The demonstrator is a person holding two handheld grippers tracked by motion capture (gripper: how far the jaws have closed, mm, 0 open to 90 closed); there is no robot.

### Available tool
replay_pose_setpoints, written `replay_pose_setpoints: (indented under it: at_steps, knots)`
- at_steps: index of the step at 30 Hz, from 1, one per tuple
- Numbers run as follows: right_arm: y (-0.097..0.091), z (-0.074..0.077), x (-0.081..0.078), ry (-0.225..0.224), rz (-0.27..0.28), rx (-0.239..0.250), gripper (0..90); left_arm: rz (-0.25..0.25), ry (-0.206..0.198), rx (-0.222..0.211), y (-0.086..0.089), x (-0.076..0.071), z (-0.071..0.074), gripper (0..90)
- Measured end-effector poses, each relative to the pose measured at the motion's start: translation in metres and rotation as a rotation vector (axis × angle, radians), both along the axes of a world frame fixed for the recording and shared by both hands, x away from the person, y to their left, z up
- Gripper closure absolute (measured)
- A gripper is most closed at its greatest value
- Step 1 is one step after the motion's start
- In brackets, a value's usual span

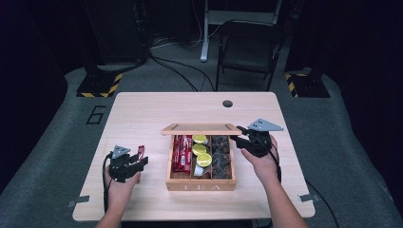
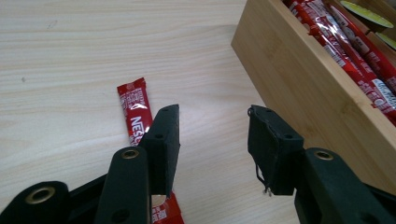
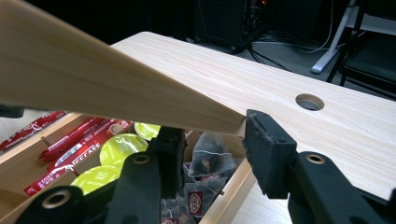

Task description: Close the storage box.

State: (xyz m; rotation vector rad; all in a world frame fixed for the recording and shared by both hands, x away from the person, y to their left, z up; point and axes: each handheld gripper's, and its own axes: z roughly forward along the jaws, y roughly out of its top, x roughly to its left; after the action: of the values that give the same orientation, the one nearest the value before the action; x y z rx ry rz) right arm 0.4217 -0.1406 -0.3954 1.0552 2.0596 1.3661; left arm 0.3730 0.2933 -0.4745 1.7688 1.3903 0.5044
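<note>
A wooden tea box [image 1: 202,186] stands mid-table with its lid [image 1: 199,129] tilted up. Inside lie red sachets [image 1: 182,152], yellow pods [image 1: 200,149] and dark tea bags [image 1: 221,156]. My right gripper [image 1: 237,135] is at the lid's right end. In the right gripper view it [image 3: 210,135] is open, and the corner of the lid [image 3: 93,79] touches its right pad. My left gripper [image 1: 140,162] is open left of the box. One red sachet [image 2: 135,112] lies flat on the table, partly under the left jaw of that gripper [image 2: 212,126]. The box wall [image 2: 308,93] is close on the right.
The light wooden table [image 1: 142,114] has a round cable hole [image 1: 227,103] at the back. Behind it stand a black folding chair [image 1: 249,47] and two stand bases with yellow-black stripes [image 1: 100,85] [image 1: 302,83]. Cables run across the grey floor.
</note>
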Motion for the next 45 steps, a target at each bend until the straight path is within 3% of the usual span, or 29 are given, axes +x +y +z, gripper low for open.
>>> replay_pose_setpoints:
  at_steps: [5, 14, 22, 33, 45]
  knots:
    - [0.000, 0.000, 0.000, -0.001, -0.002, -0.002, 58.5, -0.017, -0.013, -0.006, -0.007, 0.001, 0.006, 51.9]
    - [0.001, -0.002, -0.004, 0.000, -0.002, -0.010, 58.2, -0.091, -0.051, -0.014, -0.027, -0.002, 0.030, 47.9]
    - [0.001, -0.002, -0.004, -0.003, -0.001, -0.012, 58.1, -0.129, -0.081, -0.021, -0.042, -0.002, 0.047, 47.1]
    - [0.000, -0.001, -0.002, -0.003, -0.004, 0.002, 58.0, -0.187, -0.120, 0.014, -0.056, 0.002, 0.077, 48.9]
    - [0.001, -0.003, -0.004, -0.005, -0.001, -0.011, 58.0, -0.221, -0.165, 0.029, -0.068, 0.003, 0.097, 51.2]
